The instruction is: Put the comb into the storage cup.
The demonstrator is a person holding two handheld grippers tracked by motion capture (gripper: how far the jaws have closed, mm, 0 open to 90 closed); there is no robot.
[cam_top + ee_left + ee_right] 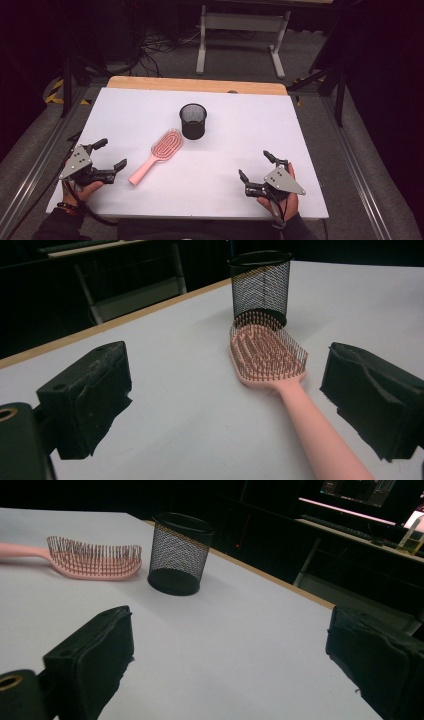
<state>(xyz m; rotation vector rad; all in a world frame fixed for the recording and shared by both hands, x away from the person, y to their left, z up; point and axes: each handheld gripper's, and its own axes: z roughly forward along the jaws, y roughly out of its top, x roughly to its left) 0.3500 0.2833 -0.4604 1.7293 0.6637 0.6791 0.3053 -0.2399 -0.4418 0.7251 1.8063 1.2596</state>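
1. The left hand-held gripper point(111, 153) rested on the white table point(240, 165), jaws spread wide and empty.
2. The pink hairbrush point(159, 152) lay bristles-up just beside it, its head against the upright mesh cup point(193, 121).
3. The right hand-held gripper point(256, 166) sat spread, empty.

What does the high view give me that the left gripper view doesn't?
High view alone: both hands, the left tool and right tool open and apart from the pink hairbrush, plus the floor and a desk frame beyond. Left gripper view alone: the bristles up close. Both: hairbrush lying beside the upright black mesh cup on the white table.
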